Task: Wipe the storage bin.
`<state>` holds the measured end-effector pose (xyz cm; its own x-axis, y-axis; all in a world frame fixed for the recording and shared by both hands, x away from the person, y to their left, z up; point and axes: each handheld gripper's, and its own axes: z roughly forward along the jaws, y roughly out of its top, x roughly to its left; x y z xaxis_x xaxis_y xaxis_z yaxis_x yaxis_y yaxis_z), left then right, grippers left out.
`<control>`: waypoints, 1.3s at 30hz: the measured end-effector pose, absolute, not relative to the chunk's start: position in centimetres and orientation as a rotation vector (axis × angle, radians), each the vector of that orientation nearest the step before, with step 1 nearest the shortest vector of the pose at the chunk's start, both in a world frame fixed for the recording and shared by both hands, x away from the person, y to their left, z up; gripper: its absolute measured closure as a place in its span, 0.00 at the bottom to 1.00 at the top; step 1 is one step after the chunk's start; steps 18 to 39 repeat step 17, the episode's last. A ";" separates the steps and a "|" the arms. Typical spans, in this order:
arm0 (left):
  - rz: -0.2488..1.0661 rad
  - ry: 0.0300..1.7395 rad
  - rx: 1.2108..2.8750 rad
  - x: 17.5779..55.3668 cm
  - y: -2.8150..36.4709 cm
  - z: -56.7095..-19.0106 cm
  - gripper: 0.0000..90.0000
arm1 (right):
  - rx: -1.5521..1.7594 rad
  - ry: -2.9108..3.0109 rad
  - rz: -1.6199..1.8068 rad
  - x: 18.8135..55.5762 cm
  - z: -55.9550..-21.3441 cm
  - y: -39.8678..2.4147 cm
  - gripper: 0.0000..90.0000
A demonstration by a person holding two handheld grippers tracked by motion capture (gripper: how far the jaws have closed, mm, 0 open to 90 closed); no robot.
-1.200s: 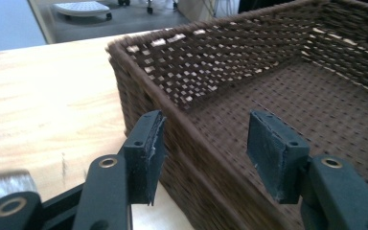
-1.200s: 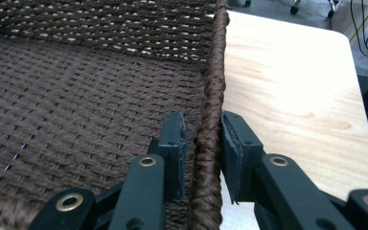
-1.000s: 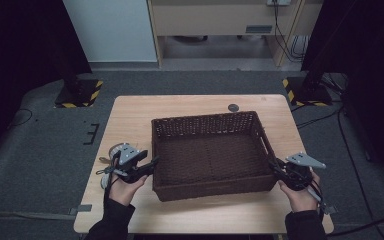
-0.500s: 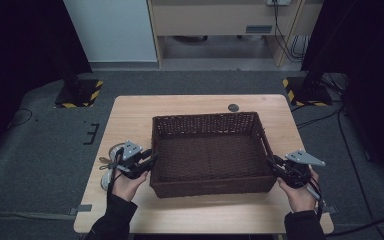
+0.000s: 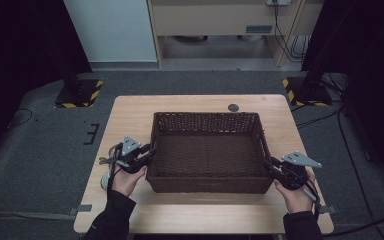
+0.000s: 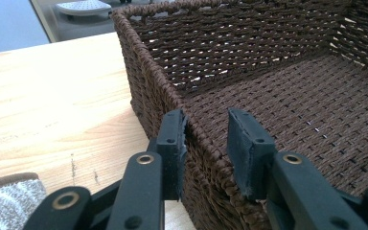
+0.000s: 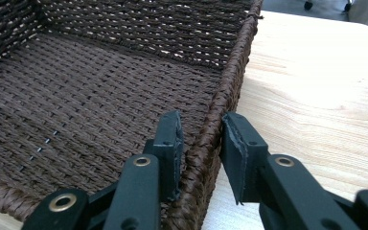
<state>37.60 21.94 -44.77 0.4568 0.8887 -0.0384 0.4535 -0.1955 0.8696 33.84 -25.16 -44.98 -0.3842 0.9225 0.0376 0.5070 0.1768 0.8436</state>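
An empty dark brown woven basket [image 5: 205, 116] stands in the middle of the wooden table [image 5: 130, 120]. My left gripper [image 5: 149, 155] straddles the near end of its left wall [image 6: 148, 57]. One pad is outside and one inside, and the jaws have just been closing onto the weave; in the left gripper view the gripper [image 6: 206, 129] pinches the rim. My right gripper [image 5: 269, 167] holds the near end of the right wall [image 7: 230, 72] the same way. Seen in the right gripper view, that gripper [image 7: 201, 129] has a pad against each side of the rim.
A small dark round disc [image 5: 233, 107] lies on the table behind the basket. A grey-and-white rounded object [image 6: 9, 201] sits by my left hand near the table's left edge. Two stands with yellow-black striped bases [image 5: 80, 95] are on the floor beyond the table.
My left gripper moved right to the basket's left wall and its jaws closed on it. The basket turned slightly and now sits square. The right gripper kept its hold.
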 end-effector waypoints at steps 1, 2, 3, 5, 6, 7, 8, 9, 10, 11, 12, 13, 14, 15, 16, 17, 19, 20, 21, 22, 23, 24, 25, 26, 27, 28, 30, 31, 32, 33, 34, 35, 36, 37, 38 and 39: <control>0.617 1.139 1.820 37.6 21.9 -44.8 0.73 | 1.342 1.968 1.114 33.8 -45.0 -25.2 0.77; 0.621 1.140 1.819 37.6 22.0 -44.8 0.71 | 1.338 1.967 1.105 33.8 -45.0 -25.1 0.77; 0.623 1.139 1.817 37.6 22.0 -44.8 0.71 | 1.338 1.967 1.105 33.8 -45.0 -25.1 0.77; 0.625 1.137 1.801 37.5 22.2 -44.7 0.66 | 1.346 1.967 1.114 33.8 -44.9 -25.1 0.76; 0.623 1.133 1.790 37.4 22.4 -44.5 0.64 | 1.343 1.965 1.115 33.8 -44.9 -25.2 0.74; 0.622 1.125 1.780 37.3 22.5 -44.4 0.59 | 1.335 1.944 1.123 33.8 -44.7 -25.4 0.69; 0.622 1.110 1.776 37.2 22.6 -44.1 0.57 | 1.337 1.930 1.132 33.7 -44.5 -25.6 0.66; 0.630 1.100 1.770 37.0 22.8 -43.9 0.56 | 1.335 1.905 1.147 33.7 -44.3 -25.8 0.62; 0.640 1.092 1.760 36.8 23.0 -43.6 0.56 | 1.335 1.905 1.147 33.7 -44.3 -25.8 0.62; 0.645 1.085 1.755 36.6 23.2 -43.3 0.54 | 1.331 1.884 1.161 33.6 -44.1 -26.1 0.58; 0.648 1.079 1.749 36.4 23.4 -43.1 0.52 | 1.328 1.860 1.170 33.6 -43.9 -26.3 0.56; 0.654 1.077 1.743 36.2 23.6 -42.9 0.50 | 1.326 1.844 1.176 33.5 -43.7 -26.7 0.53; 0.660 1.081 1.741 36.0 23.9 -42.8 0.49 | 1.323 1.818 1.180 33.5 -43.6 -27.0 0.49; 0.659 1.085 1.743 35.9 24.1 -42.8 0.47 | 1.319 1.787 1.189 33.5 -43.5 -27.4 0.45; 0.659 1.092 1.744 35.8 24.3 -42.8 0.46 | 1.327 1.770 1.193 33.4 -43.4 -27.7 0.43; 0.660 1.098 1.742 35.7 24.6 -42.8 0.45 | 1.337 1.737 1.198 33.5 -43.4 -28.4 0.39; 0.660 1.098 1.742 35.7 24.6 -42.8 0.45 | 1.337 1.737 1.198 33.5 -43.4 -28.4 0.39; 0.660 1.098 1.742 35.7 24.6 -42.8 0.45 | 1.337 1.737 1.198 33.5 -43.4 -28.4 0.39; 0.660 1.098 1.742 35.7 24.6 -42.8 0.45 | 1.337 1.737 1.198 33.5 -43.4 -28.4 0.39; 0.660 1.098 1.742 35.7 24.6 -42.8 0.45 | 1.337 1.737 1.198 33.5 -43.4 -28.4 0.39; 0.660 1.098 1.742 35.7 24.6 -42.8 0.45 | 1.337 1.737 1.198 33.5 -43.4 -28.4 0.39; 0.660 1.098 1.742 35.7 24.6 -42.8 0.45 | 1.337 1.737 1.198 33.5 -43.4 -28.4 0.39; 0.660 1.098 1.742 35.7 24.6 -42.8 0.45 | 1.337 1.737 1.198 33.5 -43.4 -28.4 0.39; 0.660 1.098 1.742 35.7 24.6 -42.8 0.45 | 1.337 1.737 1.198 33.5 -43.4 -28.4 0.39; 0.660 1.098 1.742 35.7 24.6 -42.8 0.45 | 1.337 1.737 1.198 33.5 -43.4 -28.4 0.39; 0.660 1.098 1.742 35.7 24.6 -42.8 0.45 | 1.337 1.737 1.198 33.5 -43.4 -28.4 0.39; 0.660 1.098 1.742 35.7 24.6 -42.8 0.45 | 1.337 1.737 1.198 33.5 -43.4 -28.4 0.39; 0.660 1.098 1.742 35.7 24.6 -42.8 0.45 | 1.337 1.737 1.198 33.5 -43.4 -28.4 0.39; 0.660 1.098 1.742 35.7 24.6 -42.8 0.45 | 1.337 1.737 1.198 33.5 -43.4 -28.4 0.39; 0.660 1.098 1.742 35.7 24.6 -42.8 0.45 | 1.337 1.737 1.198 33.5 -43.4 -28.4 0.39; 0.660 1.098 1.742 35.7 24.6 -42.8 0.45 | 1.337 1.737 1.198 33.5 -43.4 -28.4 0.39; 0.660 1.098 1.742 35.7 24.6 -42.8 0.45 | 1.337 1.737 1.198 33.5 -43.4 -28.4 0.39; 0.660 1.098 1.742 35.7 24.6 -42.8 0.45 | 1.337 1.737 1.198 33.5 -43.4 -28.4 0.39; 0.660 1.098 1.742 35.7 24.6 -42.8 0.45 | 1.337 1.737 1.198 33.5 -43.4 -28.4 0.39; 0.660 1.098 1.742 35.7 24.6 -42.8 0.45 | 1.337 1.737 1.198 33.5 -43.4 -28.4 0.39; 0.660 1.098 1.742 35.7 24.6 -42.8 0.45 | 1.337 1.737 1.198 33.5 -43.4 -28.4 0.39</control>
